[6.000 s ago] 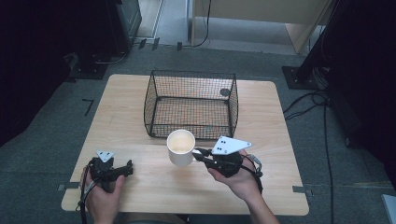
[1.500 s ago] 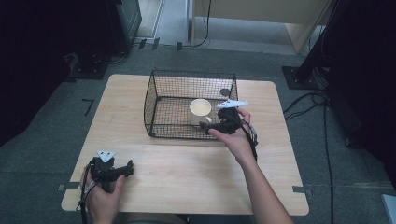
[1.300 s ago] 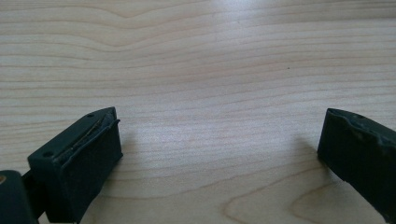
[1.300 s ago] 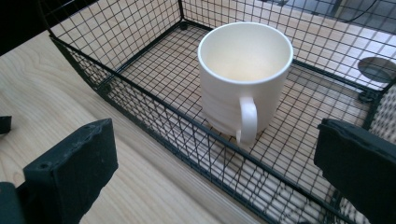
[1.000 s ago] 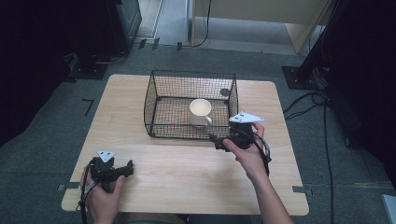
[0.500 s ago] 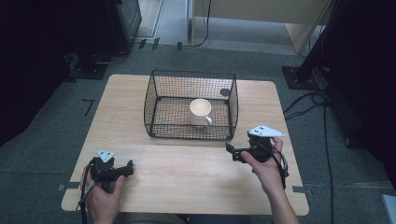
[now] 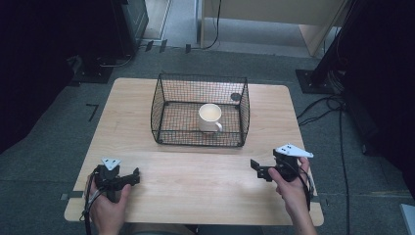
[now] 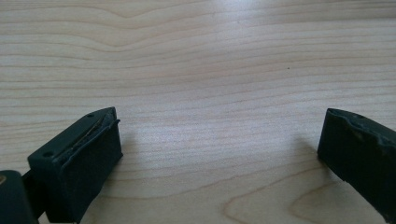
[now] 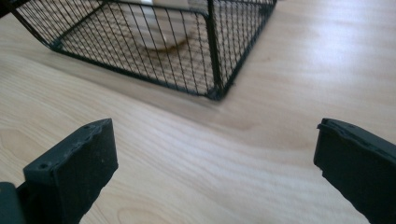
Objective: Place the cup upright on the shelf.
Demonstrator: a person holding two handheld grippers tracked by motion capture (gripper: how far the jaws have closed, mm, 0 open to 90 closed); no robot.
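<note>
A white mug (image 7: 210, 117) stands upright inside a black wire basket (image 7: 169, 105) at the middle back of the wooden table (image 7: 195, 181). Through the mesh in the right gripper view I see the mug's base (image 9: 161, 35) and the basket's near corner (image 9: 212, 70). My right gripper (image 7: 259, 169) rests open near the table's front right, empty, its jaws wide apart (image 9: 215, 168). At the front left, my left gripper (image 7: 132, 177) lies on the table, open, with bare wood between its jaws (image 8: 219, 158).
A small dark round object (image 7: 236, 97) sits at the basket's back right corner. Cables (image 7: 337, 112) trail on the floor to the right of the table. Dark equipment stands (image 7: 122, 29) are beyond the table's far left.
My right gripper let go of the mug inside the basket, then drew back toward the table's front right, open. The left gripper has stayed in place.
</note>
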